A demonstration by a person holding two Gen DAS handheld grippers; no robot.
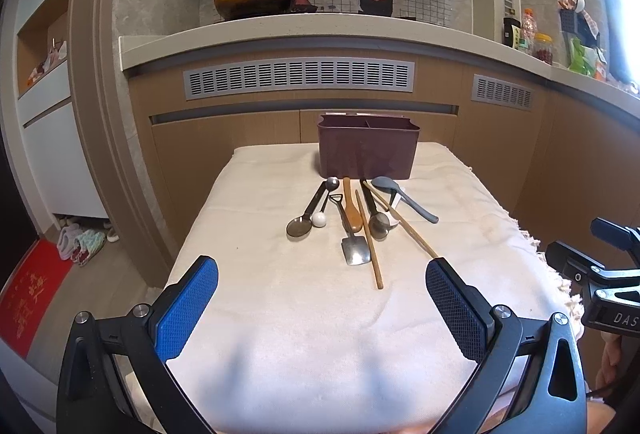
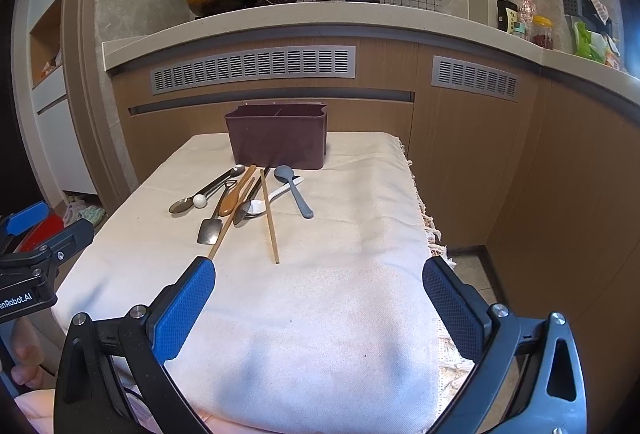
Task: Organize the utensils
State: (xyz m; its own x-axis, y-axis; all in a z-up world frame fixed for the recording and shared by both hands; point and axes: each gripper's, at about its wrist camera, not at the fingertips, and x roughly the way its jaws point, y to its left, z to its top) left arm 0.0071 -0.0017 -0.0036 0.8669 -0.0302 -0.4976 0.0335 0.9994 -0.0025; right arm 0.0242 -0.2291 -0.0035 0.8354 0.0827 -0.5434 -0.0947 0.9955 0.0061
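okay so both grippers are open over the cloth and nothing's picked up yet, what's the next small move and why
Probably ease the right gripper forward onto the near end of the chopstick. Both grippers hang open and empty, the utensils all lie in front of the brown holder, and that stick's near end lies clear of the pile.

holder (image 1: pixel 368 154) inside: hidden | white spoon (image 1: pixel 394 208): mostly covered | left gripper (image 2: pixel 36 254): edge-cropped

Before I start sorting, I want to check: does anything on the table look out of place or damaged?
Nothing looks damaged or spilled. The utensils lie loose and overlapping on the cloth before the brown holder; the two chopsticks are splayed apart.
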